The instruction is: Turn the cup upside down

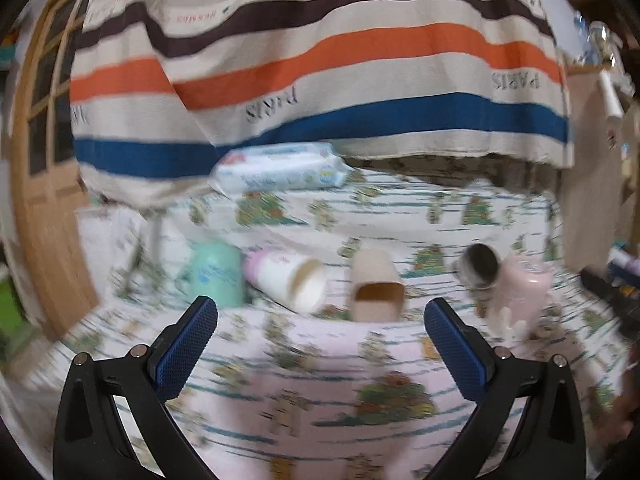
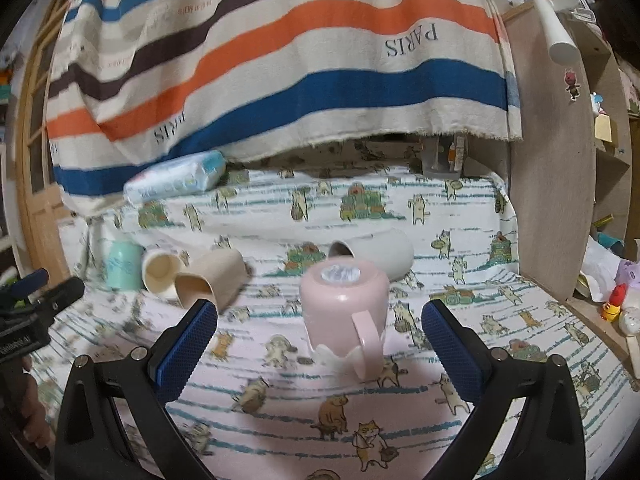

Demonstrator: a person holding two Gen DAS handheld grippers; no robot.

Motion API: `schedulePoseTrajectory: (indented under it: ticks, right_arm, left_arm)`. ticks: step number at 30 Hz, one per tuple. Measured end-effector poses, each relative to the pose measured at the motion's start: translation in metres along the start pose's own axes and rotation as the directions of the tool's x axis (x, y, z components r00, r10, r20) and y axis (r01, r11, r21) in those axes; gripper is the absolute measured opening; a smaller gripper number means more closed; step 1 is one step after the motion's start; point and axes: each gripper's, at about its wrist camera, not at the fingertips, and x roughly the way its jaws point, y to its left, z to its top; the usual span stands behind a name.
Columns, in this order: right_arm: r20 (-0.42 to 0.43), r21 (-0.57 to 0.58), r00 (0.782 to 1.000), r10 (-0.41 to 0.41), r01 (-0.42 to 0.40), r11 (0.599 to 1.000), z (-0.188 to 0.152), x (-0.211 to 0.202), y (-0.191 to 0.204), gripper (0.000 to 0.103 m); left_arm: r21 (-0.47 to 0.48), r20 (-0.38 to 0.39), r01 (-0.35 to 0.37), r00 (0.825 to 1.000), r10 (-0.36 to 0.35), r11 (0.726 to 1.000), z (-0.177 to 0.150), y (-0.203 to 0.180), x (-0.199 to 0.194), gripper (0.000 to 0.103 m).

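A pink handled cup (image 2: 343,312) stands upside down on the cat-print cloth, just ahead of my open, empty right gripper (image 2: 319,322); it also shows at the right of the left wrist view (image 1: 520,300). A beige cup (image 1: 376,286) lies on its side, mouth toward my open, empty left gripper (image 1: 321,318). A white-and-pink cup (image 1: 288,278) lies on its side beside it. A mint cup (image 1: 216,274) stands upside down at the left. A grey cup with a dark inside (image 1: 480,266) lies on its side; it also shows behind the pink cup (image 2: 380,254).
A wet-wipes pack (image 1: 280,170) lies at the back under a hanging striped cloth (image 1: 320,60). A wooden door (image 1: 44,160) is at the left. A wooden shelf panel (image 2: 556,168) with small items stands at the right. The left gripper shows at the left edge of the right wrist view (image 2: 36,300).
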Motion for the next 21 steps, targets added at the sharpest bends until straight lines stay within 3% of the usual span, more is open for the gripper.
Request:
schedulePoseTrajectory:
  ticks: [6, 11, 13, 17, 21]
  right_arm:
    - [0.04, 0.0, 0.995, 0.087, -0.087, 0.996, 0.062, -0.015, 0.013, 0.103]
    - [0.073, 0.036, 0.99, 0.123, -0.125, 0.991, 0.103, 0.001, 0.026, 0.103]
    - [0.091, 0.045, 0.993, 0.082, -0.086, 0.995, 0.11, 0.013, 0.028, 0.103]
    - [0.067, 0.039, 0.995, 0.081, -0.083, 0.996, 0.118, 0.049, 0.029, 0.103]
    - [0.039, 0.014, 0.998, 0.057, -0.058, 0.998, 0.108, 0.075, 0.026, 0.103]
  left_arm:
    - [-0.024, -0.047, 0.047, 0.998, -0.048, 0.999, 0.054, 0.015, 0.013, 0.103]
    - [0.005, -0.053, 0.053, 0.997, -0.053, 0.999, 0.09, 0.007, 0.037, 0.103]
    - [-0.04, -0.09, 0.105, 0.99, -0.108, 0.994, 0.098, 0.007, 0.053, 0.103]
    - [-0.025, -0.135, 0.055, 0.989, -0.058, 0.998, 0.1, -0.003, 0.085, 0.103]
    - [-0.006, -0.243, 0.068, 0.968, -0.067, 0.998, 0.089, -0.018, 0.124, 0.103]
